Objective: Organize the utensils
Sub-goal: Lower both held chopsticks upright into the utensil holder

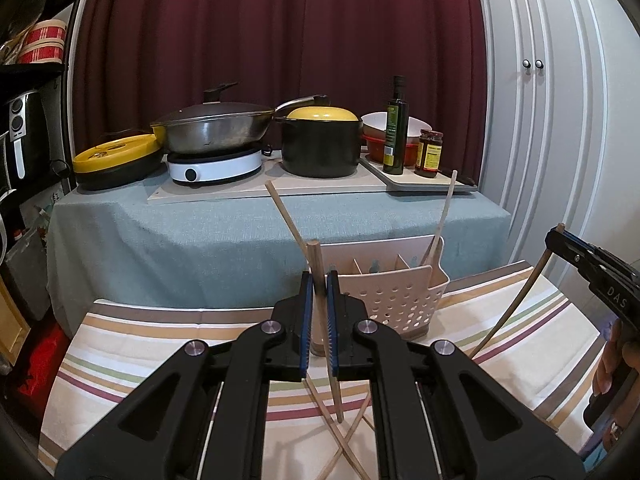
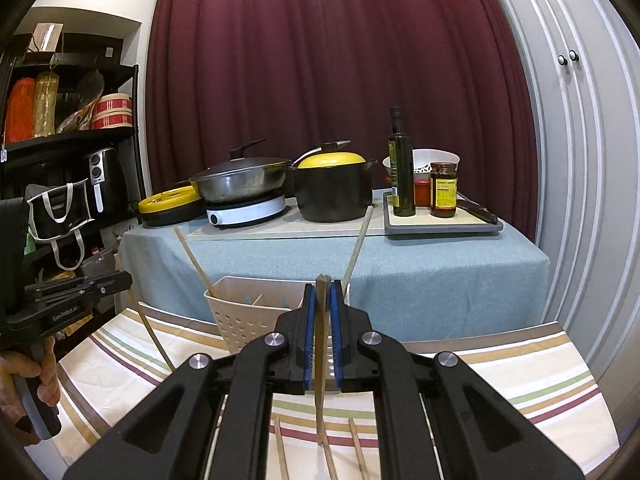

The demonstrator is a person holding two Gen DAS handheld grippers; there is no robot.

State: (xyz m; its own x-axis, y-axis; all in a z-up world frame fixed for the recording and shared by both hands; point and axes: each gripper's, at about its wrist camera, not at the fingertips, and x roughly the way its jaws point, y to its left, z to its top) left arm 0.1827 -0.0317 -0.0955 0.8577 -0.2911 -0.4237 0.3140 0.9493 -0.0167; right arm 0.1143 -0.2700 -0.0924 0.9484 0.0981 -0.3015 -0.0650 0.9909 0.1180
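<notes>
Both tongs are gripping wooden sticks upright above the striped tabletop [image 1: 500, 320]: left tongs [image 1: 319, 280] clamping one chopstick [image 1: 316, 264], right tongs [image 2: 322, 292] another [image 2: 321, 320], near the perforated holder [image 1: 400, 300].

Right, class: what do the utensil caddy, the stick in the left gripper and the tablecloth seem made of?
Utensil caddy: cream plastic by its look, moulded with round holes.
Stick in the left gripper: pale bare wood, matte; possibly bamboo.
Tablecloth: striped woven fabric, probably; it creases softly.
</notes>
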